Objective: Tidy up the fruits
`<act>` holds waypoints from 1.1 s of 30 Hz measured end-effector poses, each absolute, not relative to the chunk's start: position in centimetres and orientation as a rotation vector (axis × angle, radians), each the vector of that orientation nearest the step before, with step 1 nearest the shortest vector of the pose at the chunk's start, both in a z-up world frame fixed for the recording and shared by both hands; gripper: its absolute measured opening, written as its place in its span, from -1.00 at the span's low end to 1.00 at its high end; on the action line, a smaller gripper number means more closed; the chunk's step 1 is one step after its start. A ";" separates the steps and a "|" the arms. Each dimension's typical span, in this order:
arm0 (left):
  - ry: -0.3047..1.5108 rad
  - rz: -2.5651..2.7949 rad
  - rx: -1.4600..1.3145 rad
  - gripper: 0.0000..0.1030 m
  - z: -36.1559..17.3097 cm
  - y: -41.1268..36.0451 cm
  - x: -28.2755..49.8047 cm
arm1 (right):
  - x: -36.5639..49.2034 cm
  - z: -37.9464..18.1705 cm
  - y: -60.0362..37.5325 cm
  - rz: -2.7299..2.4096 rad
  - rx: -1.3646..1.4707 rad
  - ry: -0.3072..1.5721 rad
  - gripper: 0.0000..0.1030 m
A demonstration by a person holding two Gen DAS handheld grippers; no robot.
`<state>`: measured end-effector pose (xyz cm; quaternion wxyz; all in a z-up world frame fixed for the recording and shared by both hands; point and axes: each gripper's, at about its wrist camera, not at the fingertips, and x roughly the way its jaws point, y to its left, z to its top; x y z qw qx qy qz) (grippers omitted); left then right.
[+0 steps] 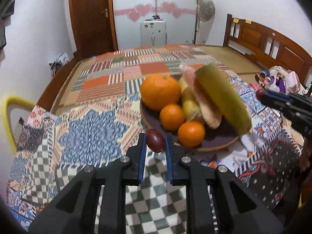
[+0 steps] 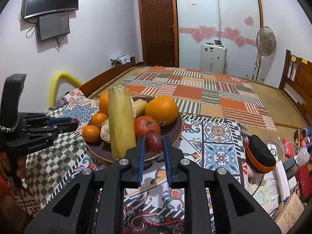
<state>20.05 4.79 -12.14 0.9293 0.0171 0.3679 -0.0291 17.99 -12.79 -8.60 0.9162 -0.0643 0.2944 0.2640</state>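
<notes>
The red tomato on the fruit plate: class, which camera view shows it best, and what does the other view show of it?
The right wrist view shows the red tomato best: it sits clear beside the large orange, stem scar visible. In the left wrist view the tomato is hidden behind the other fruit.

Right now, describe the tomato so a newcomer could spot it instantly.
Find the round brown plate heaped with fruit on the patterned cloth. The tomato sits at its front edge, between the upright corn cob and the big orange. It is the only red fruit with a dark stem scar.
</notes>
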 end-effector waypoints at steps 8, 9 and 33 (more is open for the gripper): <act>0.781 -0.090 -0.033 -0.64 -12.8 5.1 21.9 | 19.6 -9.6 -12.8 0.531 -0.136 0.642 -0.68; 0.782 -0.083 -0.030 -0.64 -12.9 5.0 22.0 | 19.9 -9.9 -12.8 0.530 -0.135 0.650 -0.68; 0.771 -0.093 -0.009 -0.54 -13.6 4.1 22.5 | 20.4 -10.4 -11.6 0.558 -0.159 0.712 -0.22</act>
